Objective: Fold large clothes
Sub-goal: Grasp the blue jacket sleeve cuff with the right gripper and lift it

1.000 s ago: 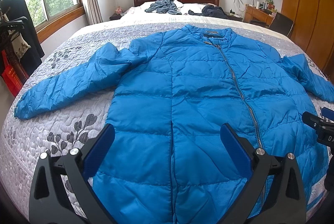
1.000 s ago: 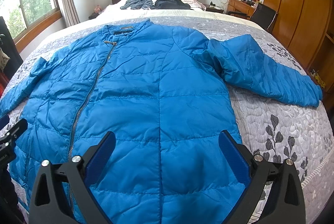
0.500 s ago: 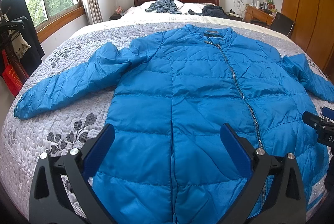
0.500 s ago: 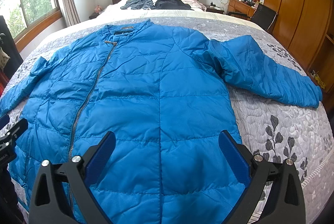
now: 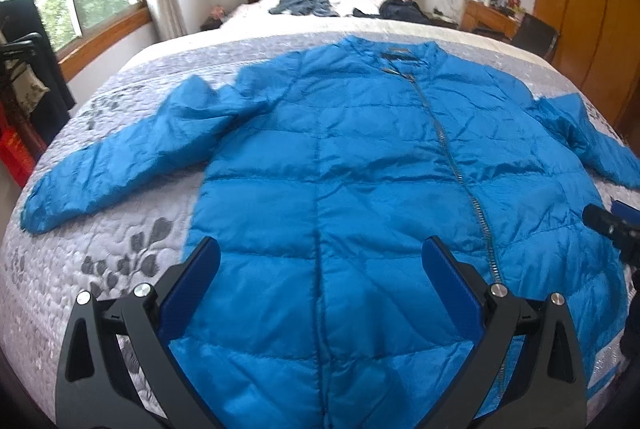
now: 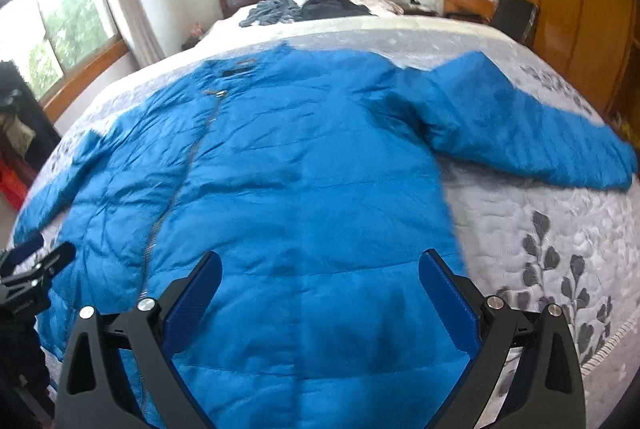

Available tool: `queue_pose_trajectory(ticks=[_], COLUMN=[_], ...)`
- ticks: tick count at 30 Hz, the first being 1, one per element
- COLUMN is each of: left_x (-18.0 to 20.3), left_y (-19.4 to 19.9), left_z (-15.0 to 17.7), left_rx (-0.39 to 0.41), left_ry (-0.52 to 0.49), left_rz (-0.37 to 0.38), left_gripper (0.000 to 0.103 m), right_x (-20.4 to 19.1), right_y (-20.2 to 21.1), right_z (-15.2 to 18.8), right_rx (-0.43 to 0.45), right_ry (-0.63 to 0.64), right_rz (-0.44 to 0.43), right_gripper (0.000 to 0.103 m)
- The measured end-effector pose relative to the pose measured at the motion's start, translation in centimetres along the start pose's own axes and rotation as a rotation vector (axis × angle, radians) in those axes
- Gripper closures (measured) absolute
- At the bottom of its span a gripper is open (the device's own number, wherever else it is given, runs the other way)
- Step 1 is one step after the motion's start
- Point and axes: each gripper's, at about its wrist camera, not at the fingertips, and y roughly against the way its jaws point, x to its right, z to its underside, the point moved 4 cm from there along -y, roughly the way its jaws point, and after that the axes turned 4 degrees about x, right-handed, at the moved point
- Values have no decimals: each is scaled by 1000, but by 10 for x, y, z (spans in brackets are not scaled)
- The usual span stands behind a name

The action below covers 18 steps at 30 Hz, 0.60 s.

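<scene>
Bed (image 5: 120,229): blue jacket (image 5: 340,169) flat, both grippers agape.

Jacket (image 5: 360,189) hem cut off below

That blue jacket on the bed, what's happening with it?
A person is about to fold it, holding a two-finger gripper in each hand. The blue puffer jacket lies flat on the quilted bedspread, zipped up, with both sleeves spread out to the sides. The left gripper and the right gripper both hang open over the jacket's bottom part, and neither is touching it. No fold has been made yet. Other clothes sit in a heap near the headboard.
</scene>
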Motion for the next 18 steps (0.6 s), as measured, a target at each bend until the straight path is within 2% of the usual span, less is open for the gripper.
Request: queue_pose_trajectory(ticks=[3, 7, 13, 18], left_x=[10, 32, 75, 97], left_y=[-6, -17, -46, -59], left_z=[-14, -41, -76, -93], left_rx=[-1, 16, -19, 11], left_ry=[-16, -5, 13, 19], left_rz=[31, 126, 159, 142], left_gripper=[3, 3, 3, 3], right_x=[50, 149, 296, 377], right_y=[1, -3, -19, -38], right_z=[-16, -38, -60, -62], right_rx=[-7, -40, -99, -125], right_ry=[-90, -260, -427, -558], right_rz=[53, 141, 304, 289], right_gripper=[4, 4, 4, 4])
